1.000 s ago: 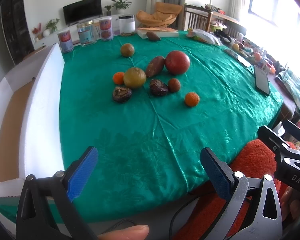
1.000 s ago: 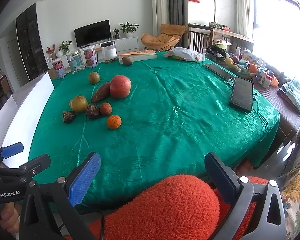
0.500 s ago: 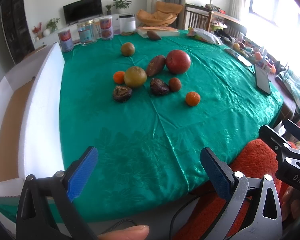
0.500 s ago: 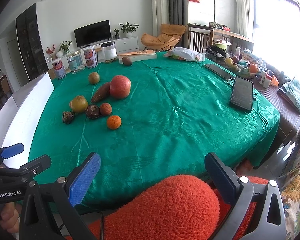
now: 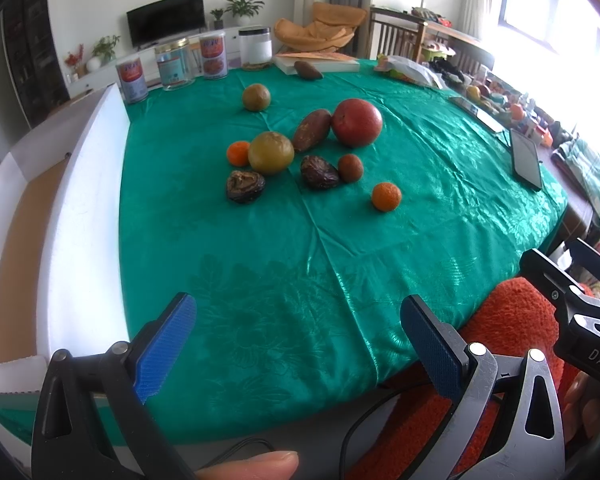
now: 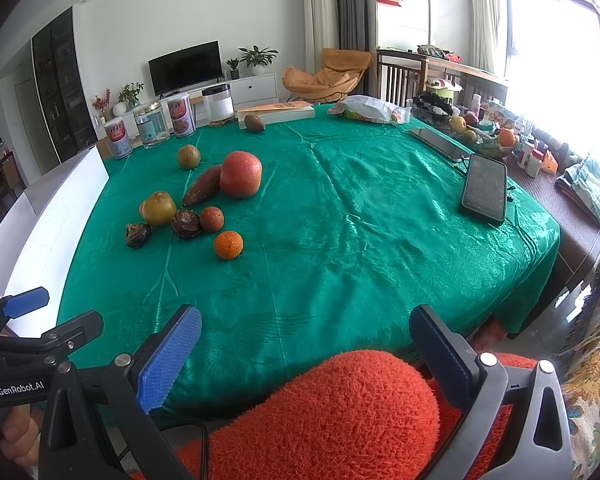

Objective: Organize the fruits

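Several fruits lie grouped on the green tablecloth (image 5: 280, 264): a big red apple (image 5: 356, 122), a brown sweet potato (image 5: 311, 129), a yellow-green round fruit (image 5: 271, 152), two small oranges (image 5: 386, 196) (image 5: 238, 153), two dark wrinkled fruits (image 5: 245, 186) (image 5: 319, 172), a small brown-red fruit (image 5: 350, 167), and a green-brown fruit (image 5: 256, 97) farther back. The apple also shows in the right wrist view (image 6: 240, 174). My left gripper (image 5: 298, 338) is open and empty above the table's near edge. My right gripper (image 6: 306, 350) is open and empty over an orange fuzzy cushion (image 6: 340, 412).
A white foam box (image 5: 80, 184) runs along the table's left side. Tins and jars (image 5: 172, 65), a flat box (image 5: 320, 62) and another brown fruit (image 5: 307, 70) stand at the back. A phone (image 6: 485, 188) and a tablet (image 6: 438, 142) lie at the right.
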Demonstrator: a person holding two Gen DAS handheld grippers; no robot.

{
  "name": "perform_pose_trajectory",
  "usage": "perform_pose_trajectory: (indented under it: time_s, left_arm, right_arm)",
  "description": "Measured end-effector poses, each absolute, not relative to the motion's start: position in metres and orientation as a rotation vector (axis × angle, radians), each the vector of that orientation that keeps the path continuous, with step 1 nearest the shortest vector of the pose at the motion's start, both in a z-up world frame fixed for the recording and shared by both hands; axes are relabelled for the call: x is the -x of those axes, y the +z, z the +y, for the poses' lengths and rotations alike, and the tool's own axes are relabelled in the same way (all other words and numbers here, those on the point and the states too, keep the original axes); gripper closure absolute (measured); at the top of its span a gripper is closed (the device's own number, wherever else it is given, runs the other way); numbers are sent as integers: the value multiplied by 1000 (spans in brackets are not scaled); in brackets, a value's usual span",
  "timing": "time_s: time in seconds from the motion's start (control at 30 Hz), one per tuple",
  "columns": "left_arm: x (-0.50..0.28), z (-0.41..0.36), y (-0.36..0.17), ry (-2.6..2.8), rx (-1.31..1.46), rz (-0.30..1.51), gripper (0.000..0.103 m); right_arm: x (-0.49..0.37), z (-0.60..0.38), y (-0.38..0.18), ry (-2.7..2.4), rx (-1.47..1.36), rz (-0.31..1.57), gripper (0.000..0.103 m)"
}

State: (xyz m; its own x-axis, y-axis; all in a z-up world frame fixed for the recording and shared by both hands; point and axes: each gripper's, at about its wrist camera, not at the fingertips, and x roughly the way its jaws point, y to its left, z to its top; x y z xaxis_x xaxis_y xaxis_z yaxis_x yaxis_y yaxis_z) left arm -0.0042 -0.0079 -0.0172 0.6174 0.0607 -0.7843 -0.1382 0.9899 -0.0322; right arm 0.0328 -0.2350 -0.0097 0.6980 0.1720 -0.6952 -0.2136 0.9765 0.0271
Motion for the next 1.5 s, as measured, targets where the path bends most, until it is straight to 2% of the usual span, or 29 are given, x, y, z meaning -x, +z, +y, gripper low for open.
perform_pose_trajectory:
  time_s: [0.3, 0.43, 0.5, 0.6, 0.7, 0.77, 0.87, 1.03, 1.2, 1.5]
  left_arm:
    - [4, -8, -17, 114, 93, 898, 1]
    - [4, -3, -14, 124, 91, 892, 1]
    - [4, 0, -11, 132, 80, 884, 1]
    - [3, 3, -9, 153, 77, 873, 1]
    - [-3, 2, -13, 157, 108, 884, 1]
    - [-8, 0, -14, 151, 114, 896, 1]
    - [-13, -1, -11, 154, 92, 875, 1]
    - [-22, 7, -19, 174, 97, 888, 1]
    - [-33, 8, -44, 184, 119, 925, 1]
    - [-53, 4, -81, 183, 108, 1011, 1]
  right_arm:
    - [-32, -241, 0, 192, 68, 739, 0]
    - [-35, -256, 36, 234, 120, 720, 0]
    - [-34, -266, 74, 294, 257, 715, 0]
    - [-23, -267, 124, 220, 627, 692, 0]
    - [-18, -252, 123, 165, 851, 686, 0]
    - [-21, -239, 101, 263, 769, 687, 0]
    - [-33, -230, 55, 421, 400, 711, 0]
    - [-37, -224, 14, 368, 76, 591, 0]
    - [-32, -220, 5, 344, 101, 578, 0]
    - [-42, -226, -22, 334, 76, 685, 0]
